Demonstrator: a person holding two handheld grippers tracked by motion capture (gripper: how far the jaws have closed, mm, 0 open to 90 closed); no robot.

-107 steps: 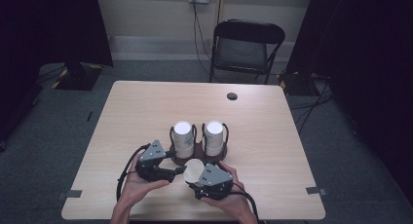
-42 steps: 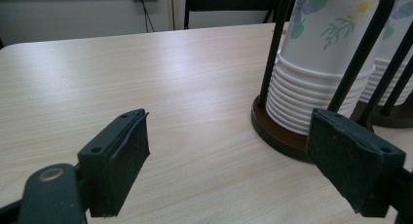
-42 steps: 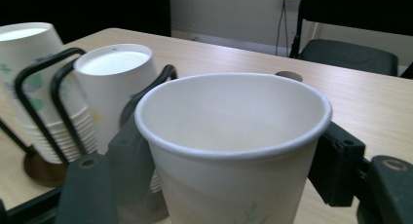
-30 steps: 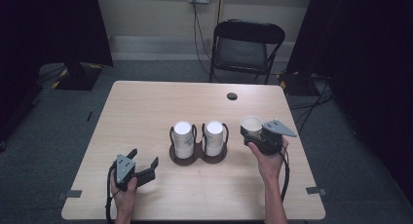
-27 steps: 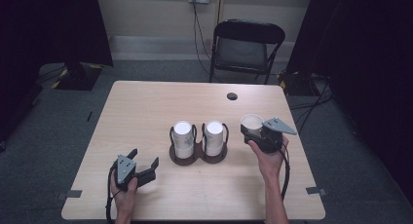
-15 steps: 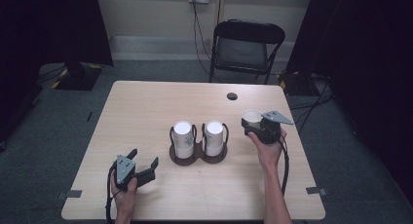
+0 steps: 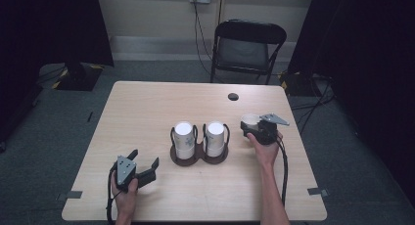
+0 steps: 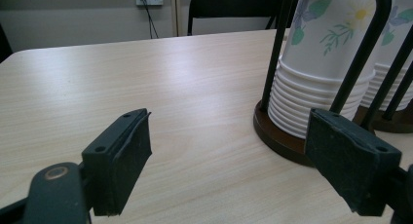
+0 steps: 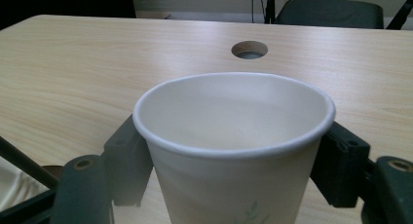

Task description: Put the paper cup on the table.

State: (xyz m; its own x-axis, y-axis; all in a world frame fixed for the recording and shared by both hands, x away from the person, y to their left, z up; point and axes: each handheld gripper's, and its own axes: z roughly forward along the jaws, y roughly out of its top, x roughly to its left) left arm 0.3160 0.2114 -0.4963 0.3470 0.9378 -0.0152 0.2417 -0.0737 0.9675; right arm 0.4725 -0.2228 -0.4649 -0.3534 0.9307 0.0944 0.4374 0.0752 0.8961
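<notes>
So the single paper cup [image 9: 234, 146] is sitting right in the middle of the right gripper view, upright, mouth open and nothing inside it, just the bare white interior. There's a bit of green leaf print low on its side. In the high view that same cup [image 7: 250, 120] is at the right of centre of the frame, on the wooden table [image 7: 147, 112], just right of the cup holder.

The right gripper [image 7: 258, 128] has its jaws on either side of the cup, one on each flank below the rim. They've just been opening up, and in the right gripper view the pads look like they sit at the cup's wall without squeezing it, so I'd call the claw spread around the cup rather than pinching it. Beyond the cup, toward the top of that view, is the round cable hole [image 9: 249, 49] in the tabletop.

The holder [image 7: 199, 154] is a dark double base with wire loops, dead centre in the high view, and each side has a stack of nested paper cups [image 7: 184, 137] in it, rims down, floral print on the sides. The left gripper view shows one stack [image 8: 326, 63] up close at the upper right.

The left gripper [image 7: 145, 169] is at the lower left of the high view, jaws spread wide, nothing between them, just bare table.
</notes>
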